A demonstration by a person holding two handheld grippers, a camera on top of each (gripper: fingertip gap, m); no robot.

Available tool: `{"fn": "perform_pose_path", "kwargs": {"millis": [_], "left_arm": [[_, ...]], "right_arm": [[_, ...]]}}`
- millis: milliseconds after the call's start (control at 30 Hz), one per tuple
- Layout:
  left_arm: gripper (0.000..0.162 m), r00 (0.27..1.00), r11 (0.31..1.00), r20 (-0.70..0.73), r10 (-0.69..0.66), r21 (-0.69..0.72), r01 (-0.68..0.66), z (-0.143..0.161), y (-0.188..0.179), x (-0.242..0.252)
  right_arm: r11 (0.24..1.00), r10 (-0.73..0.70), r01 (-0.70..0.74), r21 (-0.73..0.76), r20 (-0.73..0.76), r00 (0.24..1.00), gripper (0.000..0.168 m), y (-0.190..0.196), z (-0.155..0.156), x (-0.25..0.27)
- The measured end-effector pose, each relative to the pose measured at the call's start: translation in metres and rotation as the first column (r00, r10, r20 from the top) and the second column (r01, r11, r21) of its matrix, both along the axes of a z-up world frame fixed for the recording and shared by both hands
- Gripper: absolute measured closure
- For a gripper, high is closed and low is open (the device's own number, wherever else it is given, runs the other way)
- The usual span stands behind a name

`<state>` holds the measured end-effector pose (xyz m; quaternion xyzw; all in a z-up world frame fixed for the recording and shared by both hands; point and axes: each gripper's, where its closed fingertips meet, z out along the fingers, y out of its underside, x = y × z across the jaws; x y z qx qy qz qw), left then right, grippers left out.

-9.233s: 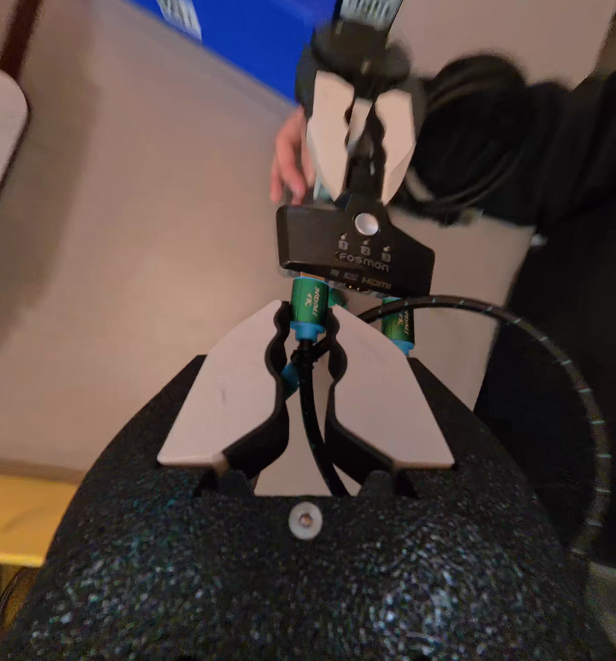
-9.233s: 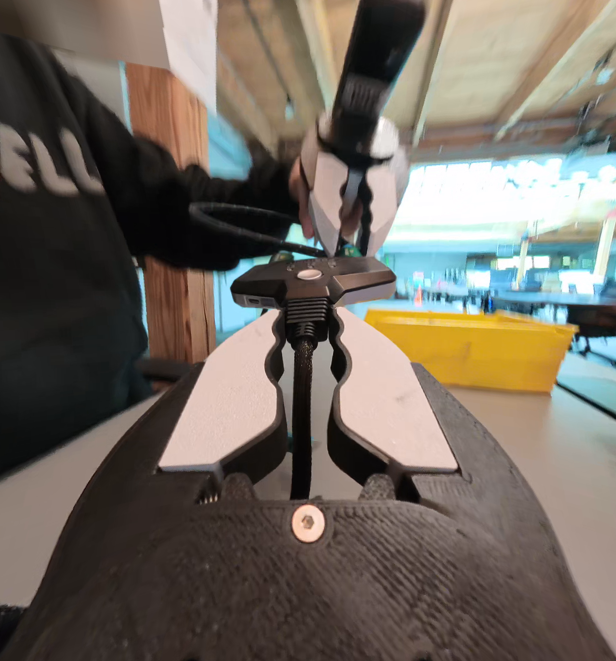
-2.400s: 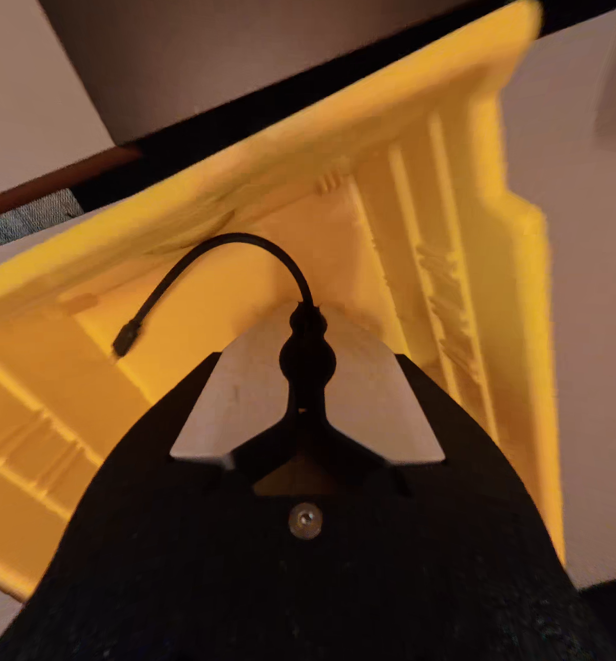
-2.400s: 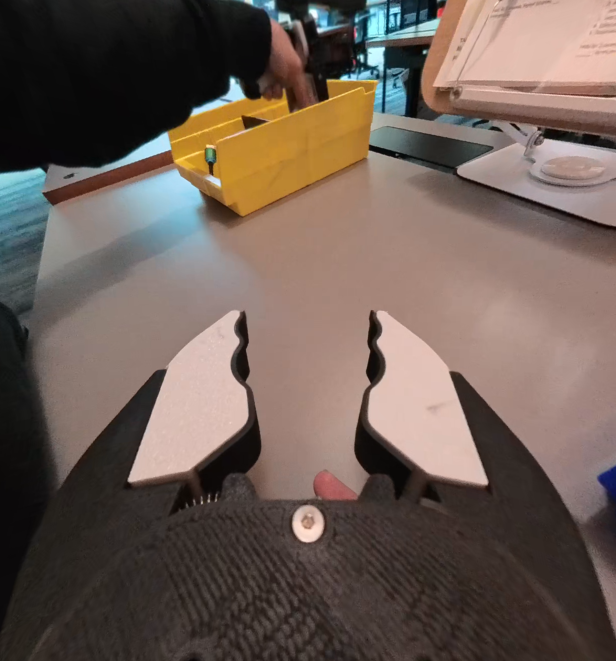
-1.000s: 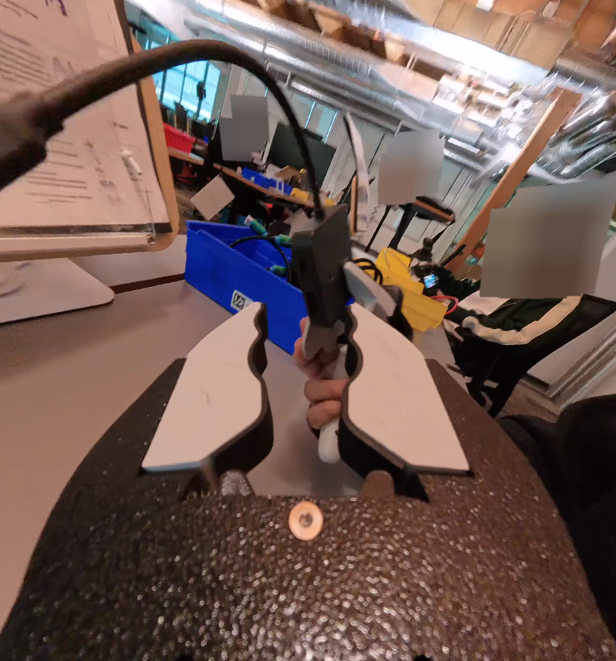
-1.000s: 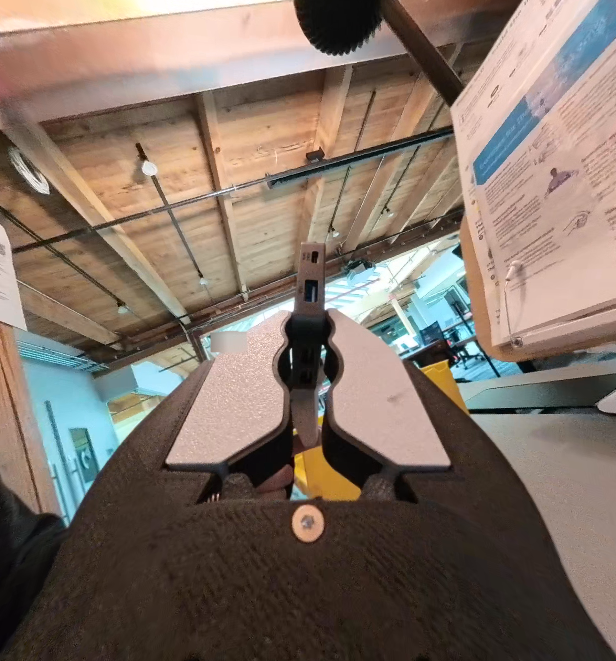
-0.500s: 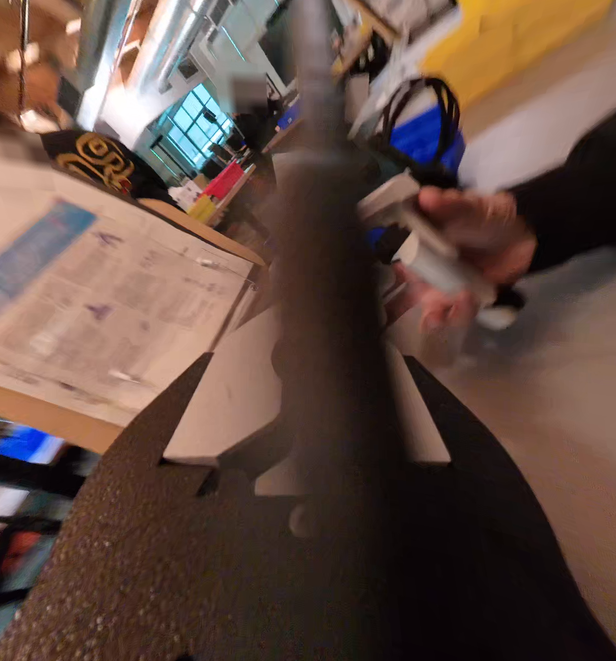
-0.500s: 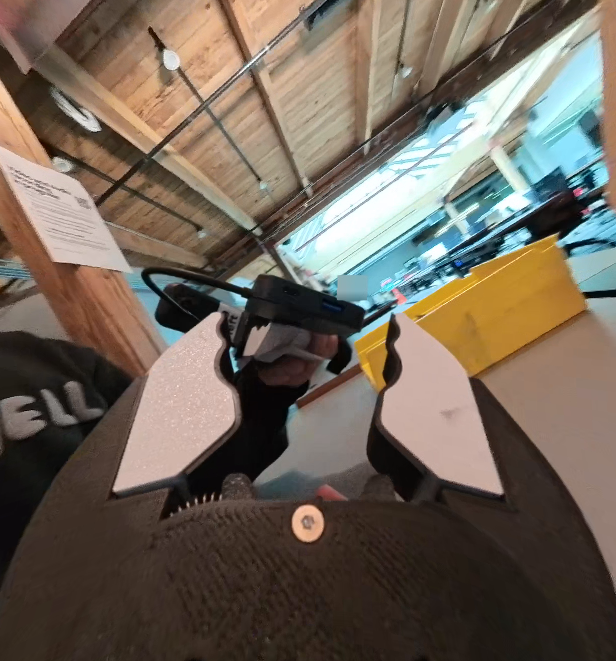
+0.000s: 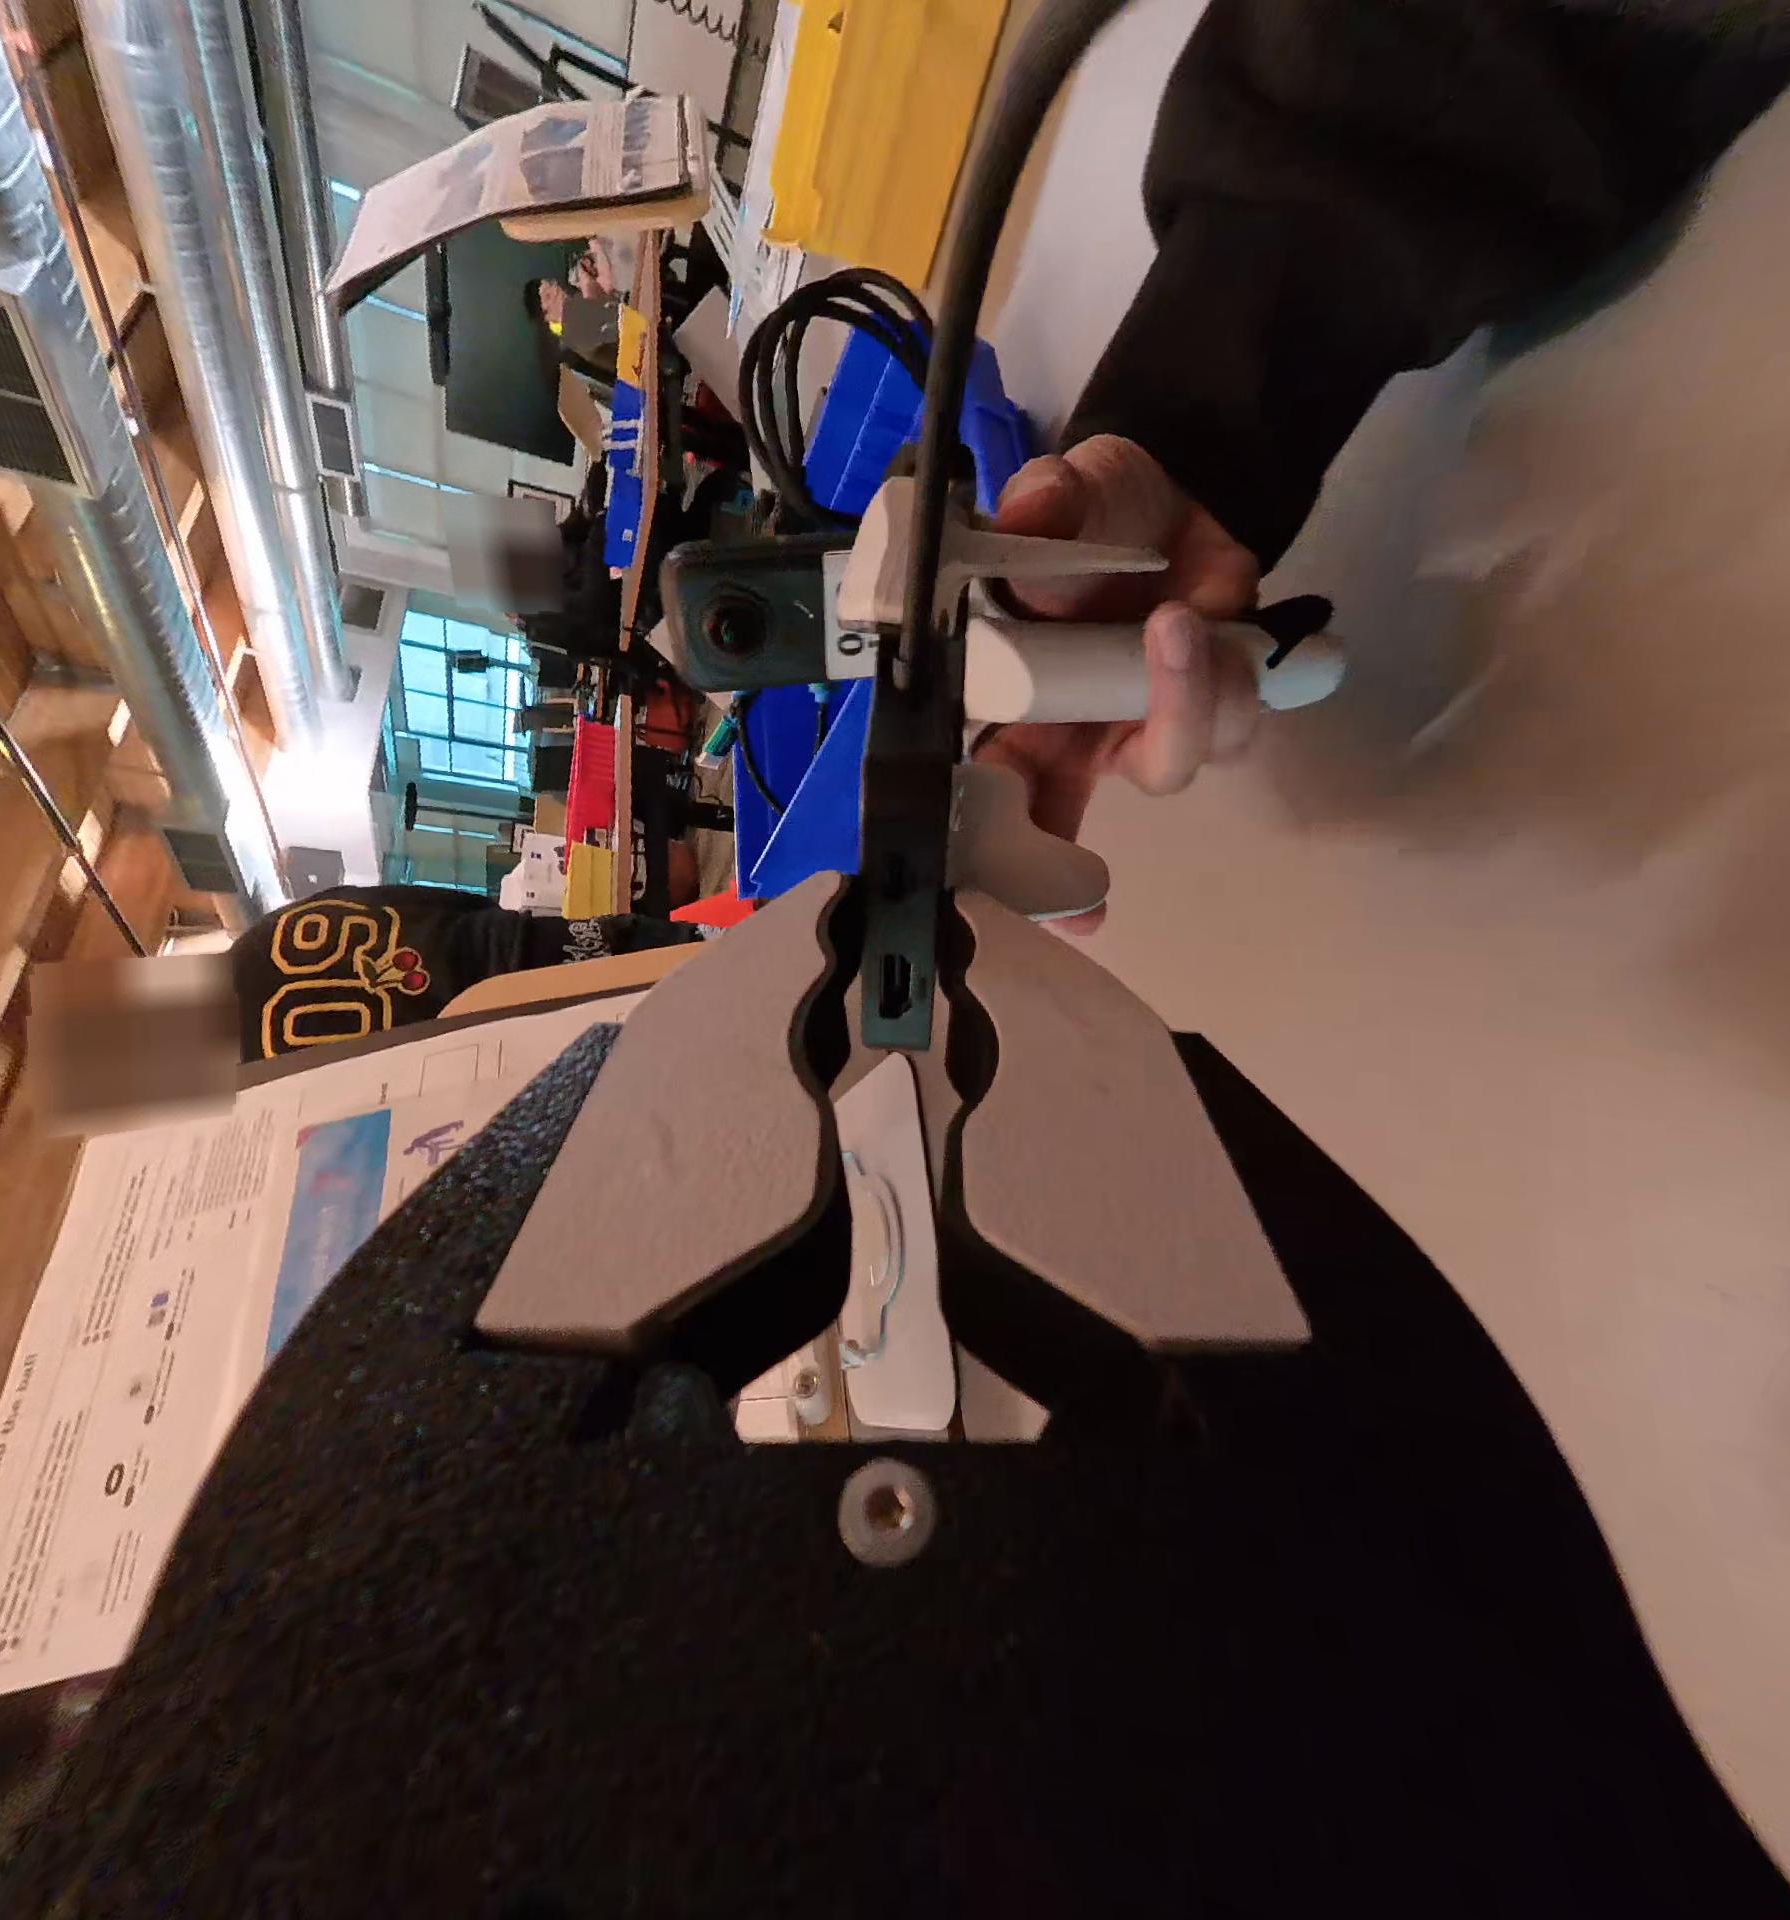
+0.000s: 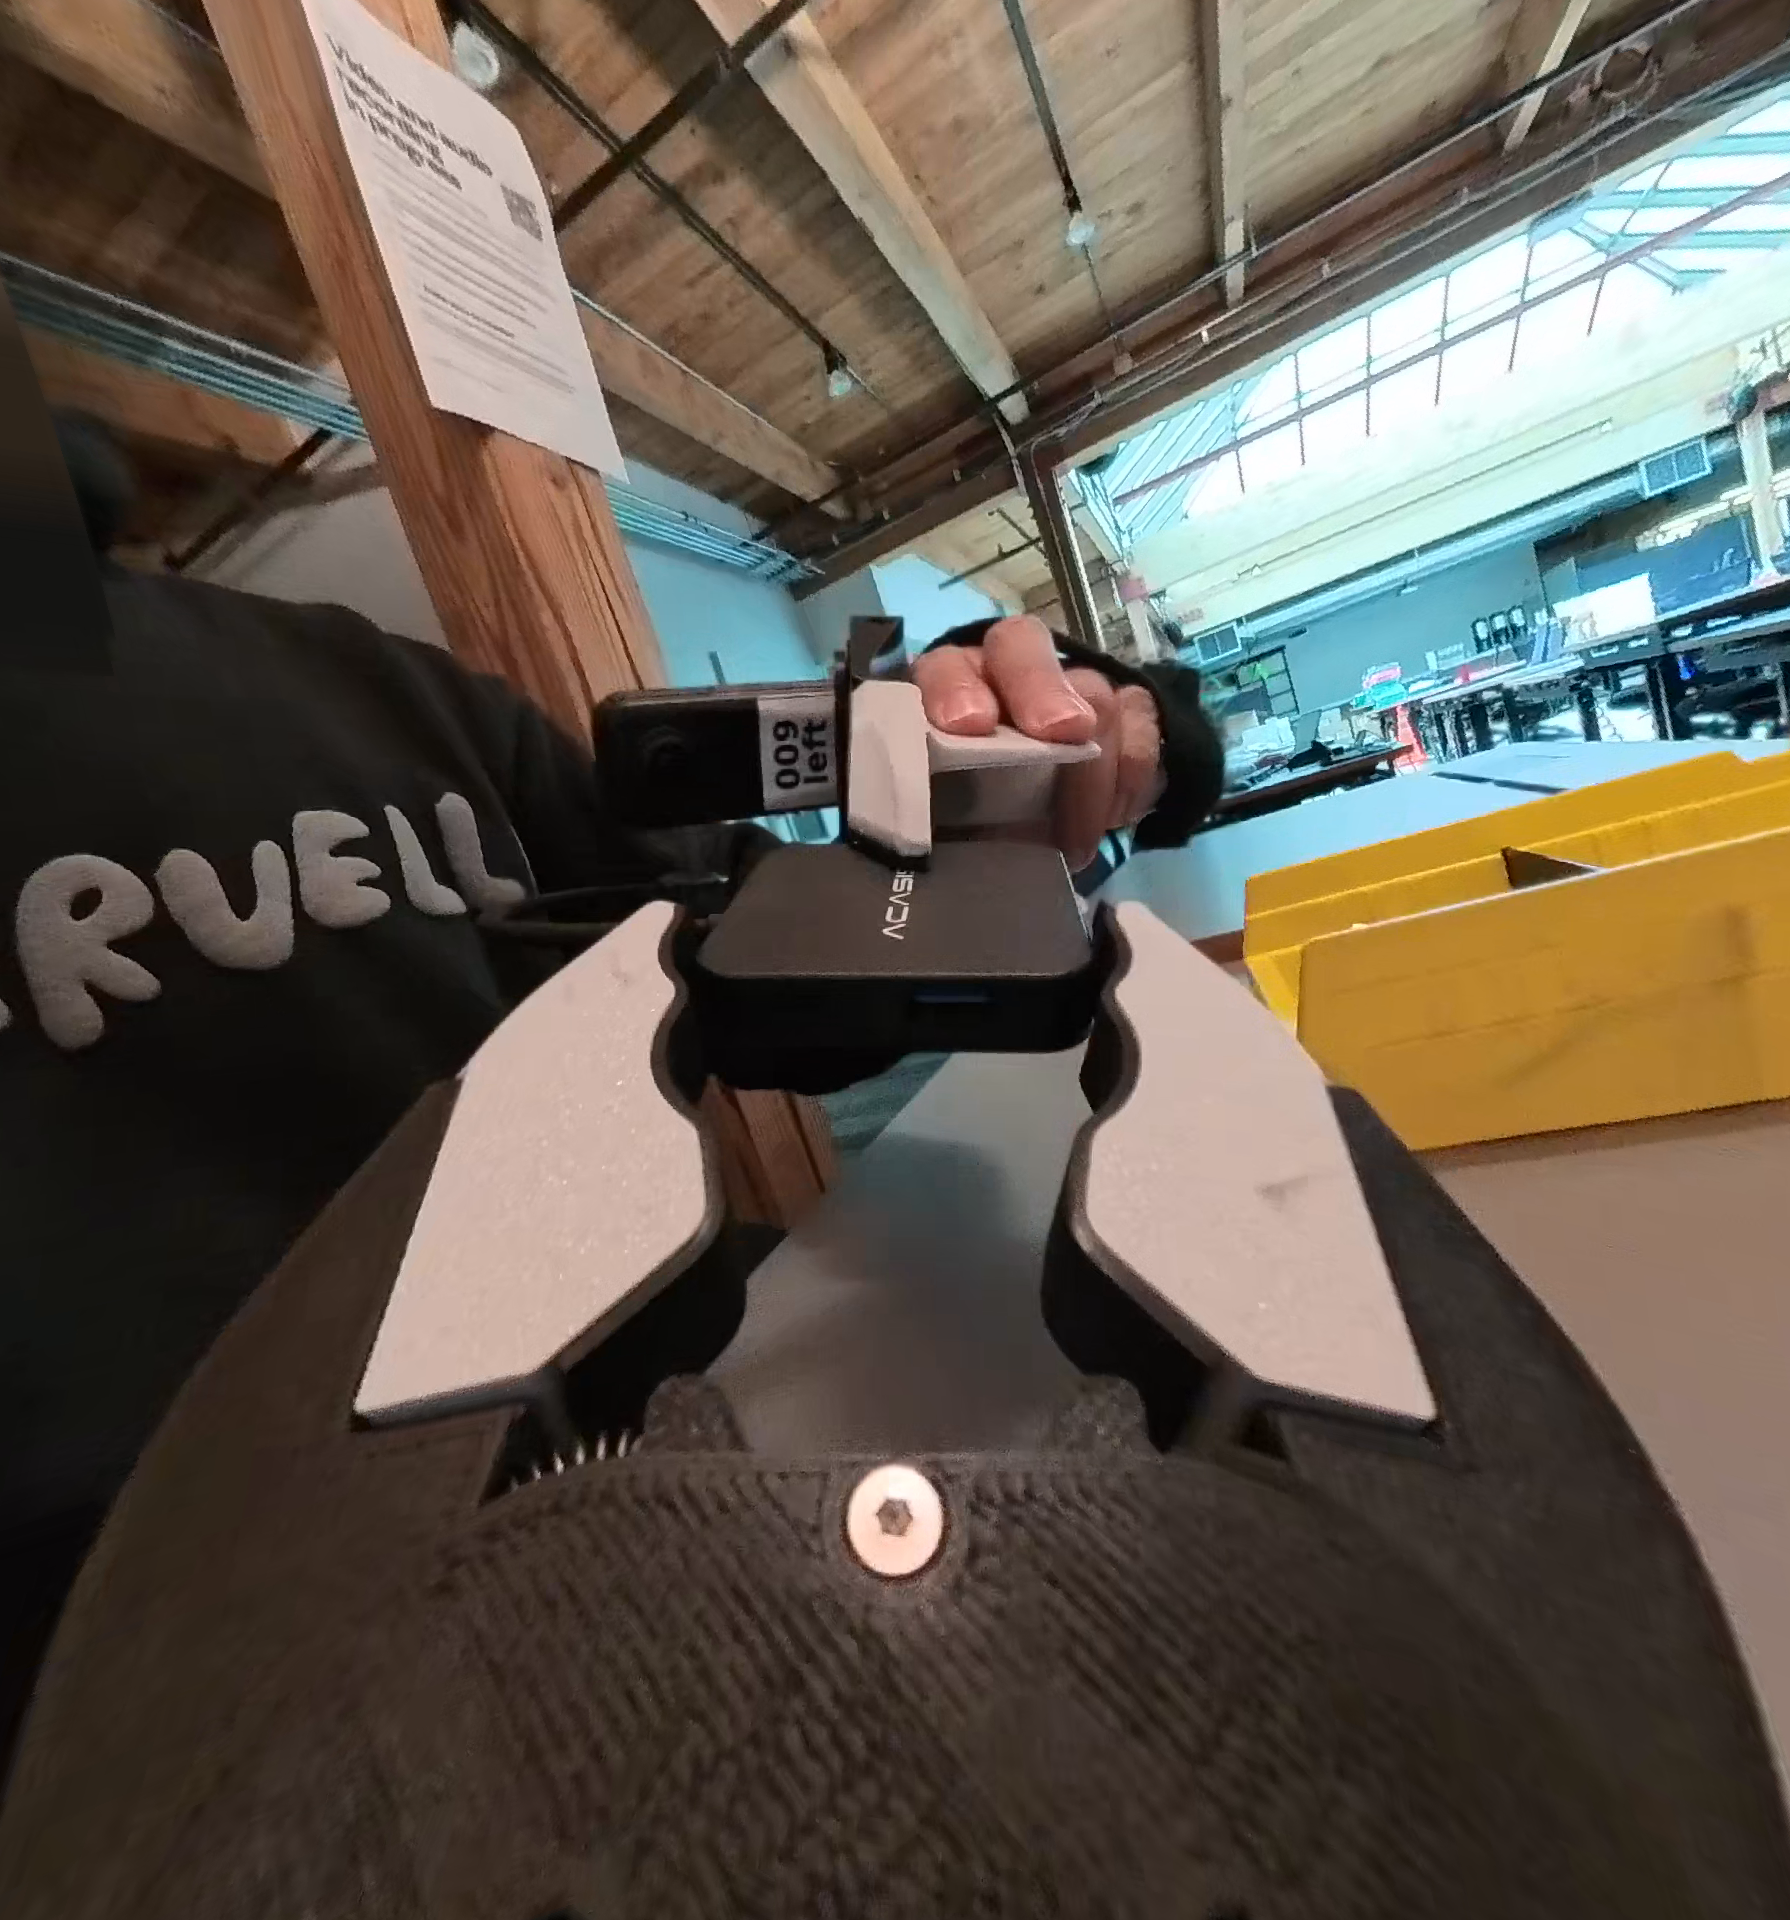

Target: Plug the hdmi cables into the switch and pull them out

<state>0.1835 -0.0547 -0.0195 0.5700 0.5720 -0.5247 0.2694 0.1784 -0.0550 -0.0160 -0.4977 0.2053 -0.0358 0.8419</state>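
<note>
A flat black hub with a thin black cable is held in the air between both grippers. My left gripper is shut on its thin faces, and the hub shows edge-on with its ports facing the camera. My right gripper spans the hub's width, with its fingertips touching both sides. The left gripper clamps the hub's far edge in the right wrist view. No HDMI cable is plugged into it.
A yellow bin stands on the grey table to the right. A blue bin with coiled black cables lies behind the hands. A wooden post and the person's dark sweatshirt are at the left. A paper sign board stands close by.
Half a second ago the left gripper held the hub alone and the right was open and apart. Now the right gripper's fingers have closed in on the hub's sides.
</note>
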Motion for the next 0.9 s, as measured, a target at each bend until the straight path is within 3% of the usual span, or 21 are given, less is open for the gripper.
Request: {"fn": "perform_pose_path", "kwargs": {"millis": [200, 333, 500, 567, 633, 700, 800, 900], "left_arm": [[0.149, 0.999, 1.000, 0.048, 0.007, -0.024, -0.006, -0.003, 0.000, 0.010], [0.148, 0.995, 0.999, 0.092, 0.026, -0.041, -0.023, -0.004, -0.003, 0.016], [0.129, 0.954, 0.974, -0.217, 0.205, -0.048, -0.220, 0.010, -0.009, 0.051], [0.117, 0.847, 0.952, -0.436, 0.305, 0.121, -0.280, -0.004, 0.000, 0.067], [0.116, 0.658, 0.918, -0.641, 0.395, 0.242, -0.315, -0.010, 0.014, 0.080], [0.121, 0.470, 0.857, -0.732, 0.494, 0.317, -0.407, -0.012, 0.033, 0.102], [0.122, 0.253, 0.706, -0.729, 0.637, 0.420, -0.570, -0.009, 0.079, 0.152], [0.127, 0.088, 0.448, -0.551, 0.830, 0.563, -0.694, -0.023, 0.139, 0.213]], "right_arm": [[0.997, -0.076, 0.076, -0.029, 0.009, 0.997, 0.096, 0.001, -0.003, 0.007], [0.968, -0.177, 0.192, -0.161, 0.101, 0.979, 0.096, 0.001, -0.006, 0.010], [0.939, -0.292, 0.315, -0.140, 0.161, 0.943, 0.096, -0.018, 0.004, 0.012], [0.933, -0.343, 0.356, -0.050, 0.170, 0.924, 0.095, -0.036, 0.012, 0.010], [0.918, -0.395, 0.396, 0.022, 0.150, 0.906, 0.096, -0.052, 0.014, 0.012], [0.903, -0.425, 0.429, -0.012, 0.127, 0.896, 0.095, -0.058, 0.003, 0.018], [0.900, -0.432, 0.436, 0.000, 0.137, 0.892, 0.095, -0.060, 0.000, 0.018], [0.911, -0.411, 0.412, 0.019, 0.143, 0.900, 0.096, -0.061, -0.007, 0.018]]}}
